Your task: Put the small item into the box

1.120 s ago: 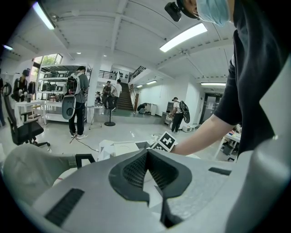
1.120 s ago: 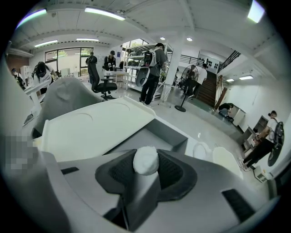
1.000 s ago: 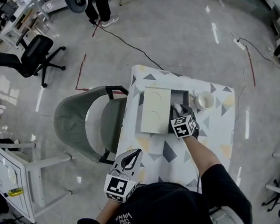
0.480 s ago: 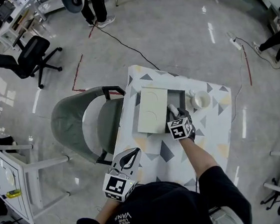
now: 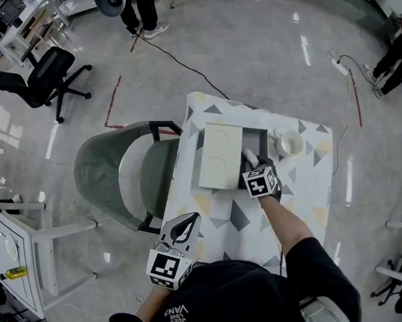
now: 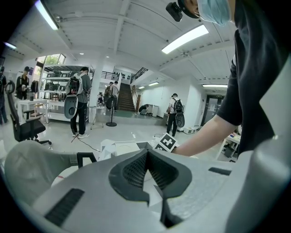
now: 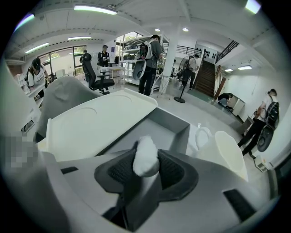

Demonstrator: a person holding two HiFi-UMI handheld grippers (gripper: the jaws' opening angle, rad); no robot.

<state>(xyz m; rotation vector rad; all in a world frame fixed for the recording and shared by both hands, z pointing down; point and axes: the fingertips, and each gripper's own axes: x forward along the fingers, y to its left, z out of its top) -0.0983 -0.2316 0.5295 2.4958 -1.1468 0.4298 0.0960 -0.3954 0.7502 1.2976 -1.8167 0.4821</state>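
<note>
The small white item (image 7: 146, 158), a soft rounded lump, sits between the pads of the right gripper (image 7: 146, 151). Its jaws have just been opening yet touch the lump on both sides, over the uncovered right part of the grey box (image 7: 181, 133) near the tabletop's (image 5: 231, 227) far edge. A cream lid (image 7: 93, 120) covers the box's left part, a cream cup (image 7: 229, 154) stands just right of the box, and the left gripper (image 6: 146, 154) hangs by the near left corner, jaws closed on nothing.

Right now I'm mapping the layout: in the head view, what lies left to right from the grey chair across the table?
grey chair → cream lid → grey box → white cup
</note>
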